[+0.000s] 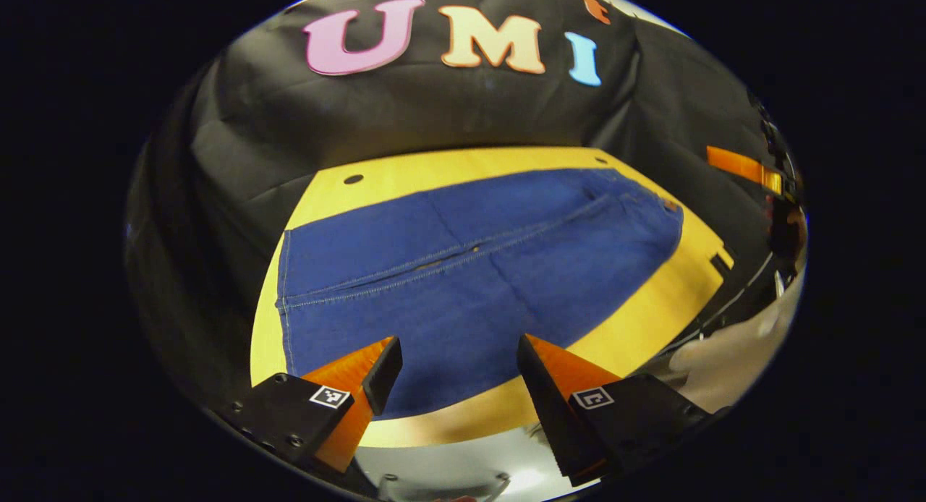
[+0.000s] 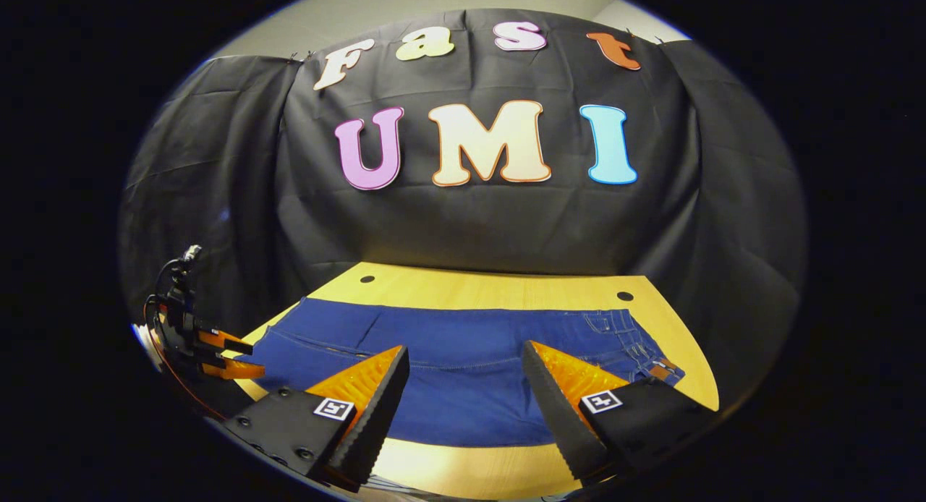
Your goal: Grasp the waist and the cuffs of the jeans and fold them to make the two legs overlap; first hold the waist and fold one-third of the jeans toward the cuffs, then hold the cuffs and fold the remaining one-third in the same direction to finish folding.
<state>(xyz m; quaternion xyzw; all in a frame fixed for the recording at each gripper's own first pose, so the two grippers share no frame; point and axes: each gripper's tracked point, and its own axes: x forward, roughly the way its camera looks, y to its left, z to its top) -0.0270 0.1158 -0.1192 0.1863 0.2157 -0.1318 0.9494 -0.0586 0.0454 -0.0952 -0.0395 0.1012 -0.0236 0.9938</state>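
i see the jeans (image 1: 470, 270) lying flat on the yellow table (image 1: 651, 321), spread wide from side to side. the two legs look like they lie next to each other with a seam line between them, so i think no fold is made yet. the leg-over-leg fold and both third folds are all left to do.

my left gripper (image 1: 459, 372) is wide open and holds nothing; it hangs just over the near edge of the jeans. my right gripper (image 2: 466, 386) is wide open too, with nothing in it, above the near edge.

the left gripper view lets me see the cuffs (image 1: 286, 270) and the long seam. the right gripper view lets me see the waist (image 2: 651, 357) with its pockets, and the other gripper far off to the side.
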